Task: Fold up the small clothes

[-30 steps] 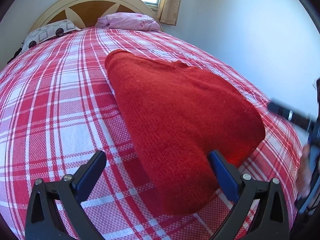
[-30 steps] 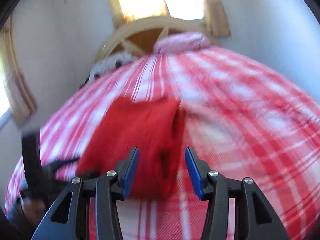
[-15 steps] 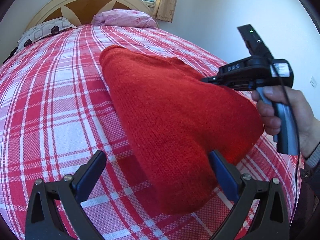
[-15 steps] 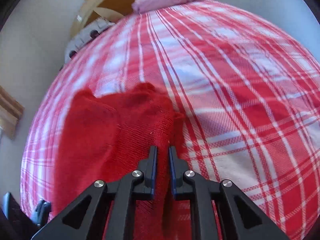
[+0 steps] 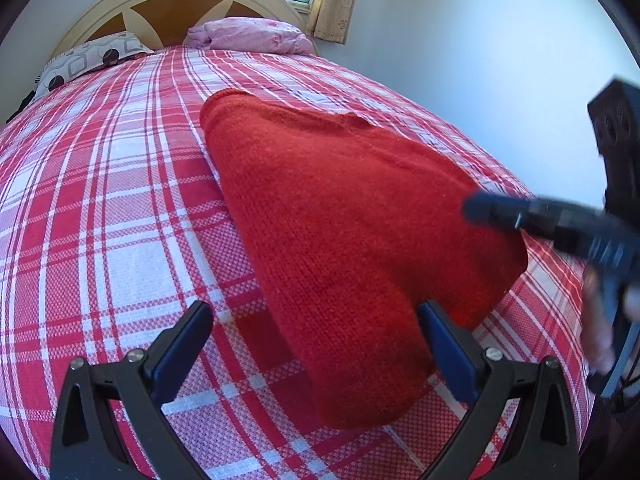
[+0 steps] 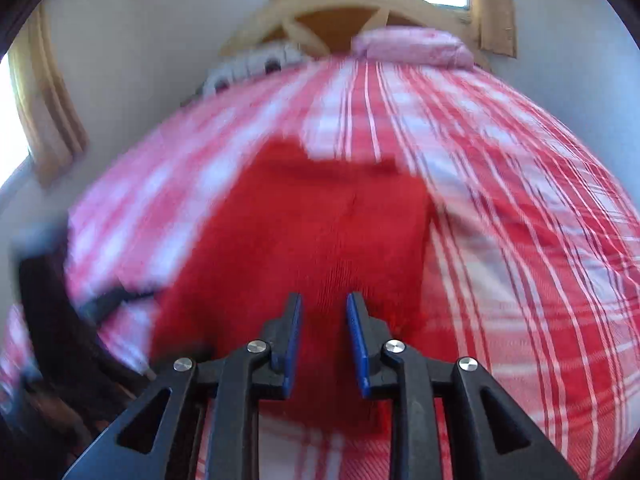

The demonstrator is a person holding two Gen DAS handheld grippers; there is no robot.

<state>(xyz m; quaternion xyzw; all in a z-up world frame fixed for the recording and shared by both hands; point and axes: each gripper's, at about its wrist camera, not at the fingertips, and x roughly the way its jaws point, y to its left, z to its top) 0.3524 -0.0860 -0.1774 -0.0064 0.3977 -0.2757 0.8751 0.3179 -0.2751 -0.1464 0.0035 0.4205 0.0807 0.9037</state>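
A folded red knit garment lies on the red and white plaid bedspread. My left gripper is wide open and empty, just above the garment's near end. My right gripper is open with a narrow gap and holds nothing; it hovers over the near edge of the red garment. The right wrist view is motion-blurred. The right gripper also shows blurred in the left wrist view, at the garment's right edge.
A grey patterned pillow and a pink pillow lie by the wooden headboard. A white wall runs along the bed's right side. The bed edge drops off close on the right.
My right gripper was shut on the garment's far right part half a second ago; now it has let go, opened slightly and pulled back toward the near edge. The left gripper stayed put.
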